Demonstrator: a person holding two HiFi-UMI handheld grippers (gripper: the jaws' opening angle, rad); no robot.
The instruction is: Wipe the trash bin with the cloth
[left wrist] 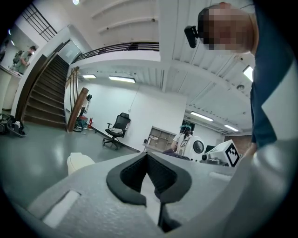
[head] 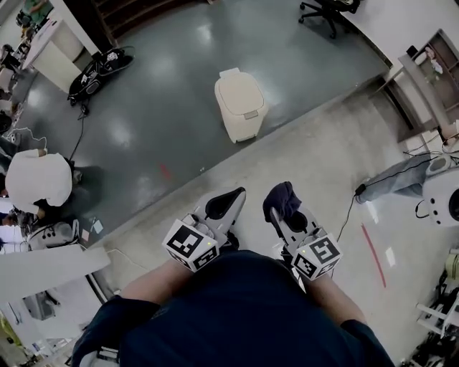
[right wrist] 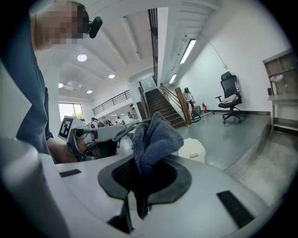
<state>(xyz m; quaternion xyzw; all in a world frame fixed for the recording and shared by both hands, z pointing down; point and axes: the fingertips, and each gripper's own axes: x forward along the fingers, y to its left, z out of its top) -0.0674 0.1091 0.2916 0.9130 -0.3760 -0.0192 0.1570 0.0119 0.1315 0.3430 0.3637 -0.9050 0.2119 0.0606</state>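
Note:
The cream trash bin (head: pixel 240 105) stands on the dark floor ahead, lid down; it shows small in the left gripper view (left wrist: pixel 79 162) and behind the cloth in the right gripper view (right wrist: pixel 194 149). My right gripper (head: pixel 281 203) is shut on a dark blue-grey cloth (right wrist: pixel 153 142) bunched above its jaws, also in the head view (head: pixel 282 198). My left gripper (head: pixel 228 201) is shut with nothing in it; its jaws meet in the left gripper view (left wrist: pixel 148 179). Both grippers are held near the person's body, well short of the bin.
A black office chair (head: pixel 328 11) stands far back. A white machine (head: pixel 443 193) with a cable is at right, a white round object (head: pixel 38 179) at left, and a vacuum-like device (head: pixel 97 70) far left. A floor seam runs diagonally before the bin.

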